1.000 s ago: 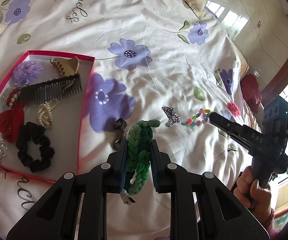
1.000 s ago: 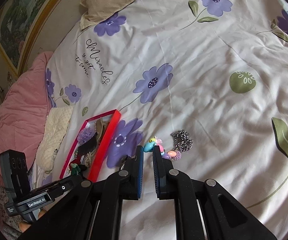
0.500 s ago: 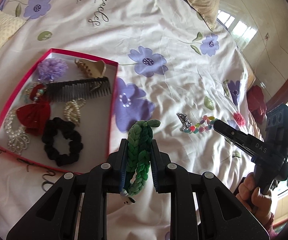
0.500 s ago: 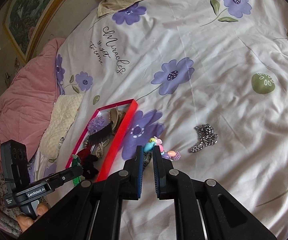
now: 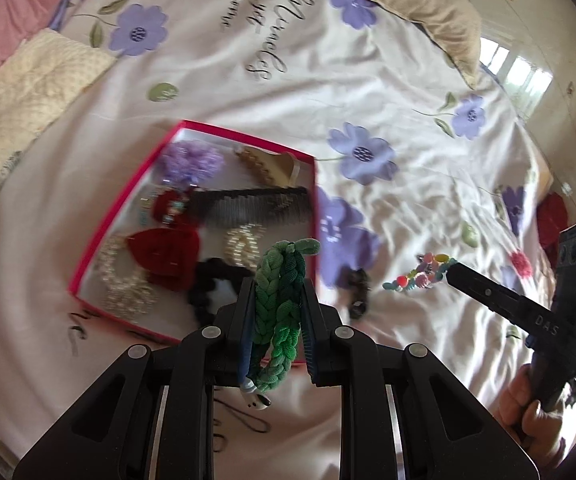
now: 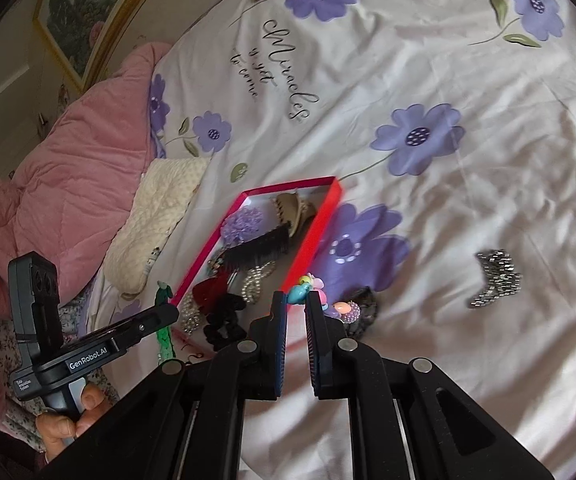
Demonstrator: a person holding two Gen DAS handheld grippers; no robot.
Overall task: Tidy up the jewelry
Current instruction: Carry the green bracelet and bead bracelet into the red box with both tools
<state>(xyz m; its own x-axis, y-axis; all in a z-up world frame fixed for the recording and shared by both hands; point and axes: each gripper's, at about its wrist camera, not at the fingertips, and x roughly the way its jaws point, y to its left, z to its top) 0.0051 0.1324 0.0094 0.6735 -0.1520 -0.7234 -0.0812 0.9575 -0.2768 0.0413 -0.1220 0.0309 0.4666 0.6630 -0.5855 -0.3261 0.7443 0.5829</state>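
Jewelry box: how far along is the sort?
Done: red box already holds a comb, scrunchie, bow and pearls. In hand: left gripper clamps the green braided band; right gripper holds the beaded bracelet. Left: silver piece and a dark item on the bedspread.

bedspread has script print "miracles", with smaller lines beside it, roughly "is yet to come". left gripper body carries a white-on-black "genrobot.ai" label. right gripper arm reads "das".
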